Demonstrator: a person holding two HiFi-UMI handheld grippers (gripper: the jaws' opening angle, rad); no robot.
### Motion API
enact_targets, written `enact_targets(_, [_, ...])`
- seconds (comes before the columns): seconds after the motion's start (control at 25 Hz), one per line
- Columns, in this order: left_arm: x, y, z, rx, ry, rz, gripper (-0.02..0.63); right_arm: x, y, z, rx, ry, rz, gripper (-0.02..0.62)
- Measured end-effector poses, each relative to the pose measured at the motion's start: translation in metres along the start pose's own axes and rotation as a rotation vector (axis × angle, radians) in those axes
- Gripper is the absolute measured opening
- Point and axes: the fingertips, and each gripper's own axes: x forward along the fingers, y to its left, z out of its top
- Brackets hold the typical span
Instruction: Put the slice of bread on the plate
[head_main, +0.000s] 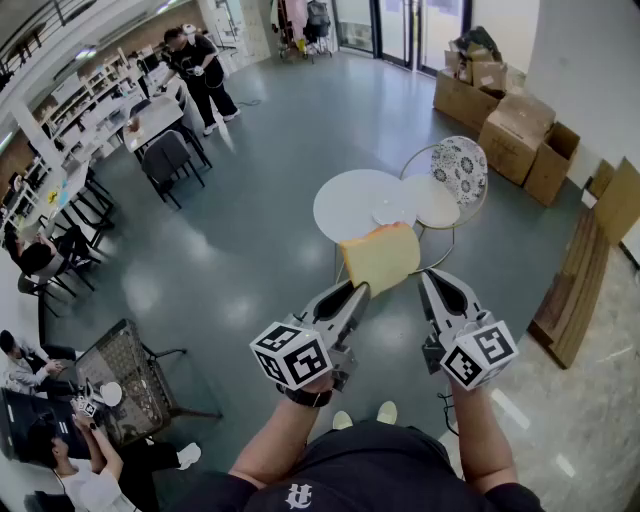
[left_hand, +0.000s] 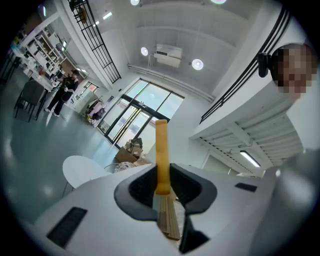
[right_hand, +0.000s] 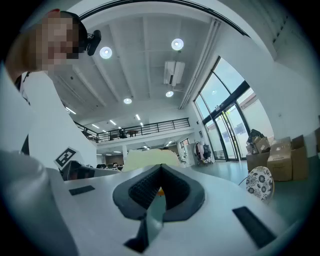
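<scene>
Well apart: bread slice (head_main: 380, 257), plate (head_main: 392, 214).

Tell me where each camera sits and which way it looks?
Head view: worn on the head, looking steeply down at the white table, both forearms, left tongs and right tongs.
Left gripper view: on the left tongs, looking along jaws clamping the bread slice edge-on; person at upper right.
Right gripper view: on the right tongs, looking along closed, empty jaws; person at upper left.
Shared: all three show the bread slice.
</scene>
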Motion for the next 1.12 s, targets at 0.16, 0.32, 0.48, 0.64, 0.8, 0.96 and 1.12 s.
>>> enact_targets(0.16, [0.006,0.001,-0.004,0.004,0.005,0.001,0.084,0.000,-0.004,-0.003,0.002,0.005,0.002,0.006])
enact_targets(0.32, [0.014,0.003,-0.009,0.002,0.010,0.009,0.084,-0.002,-0.014,-0.006,0.010,0.014,-0.003,0.006])
enact_targets(0.48, [0.019,0.002,-0.007,0.011,0.013,0.010,0.084,-0.001,-0.017,-0.005,0.012,0.015,0.001,0.006])
enact_targets(0.64, [0.020,0.006,-0.009,0.013,0.014,0.019,0.084,0.000,-0.016,-0.007,0.034,0.014,0.024,0.006])
enact_targets(0.8, [0.006,0.012,-0.008,0.013,0.014,0.023,0.084,0.003,-0.003,-0.009,0.028,0.007,0.023,0.006])
enact_targets(0.96, [0.010,0.013,-0.011,0.013,0.017,0.035,0.084,0.001,-0.010,-0.008,0.041,-0.003,0.028,0.006])
enact_targets(1.12, [0.018,0.011,-0.019,0.008,0.022,0.054,0.084,-0.005,-0.019,-0.009,0.050,0.000,0.039,0.006])
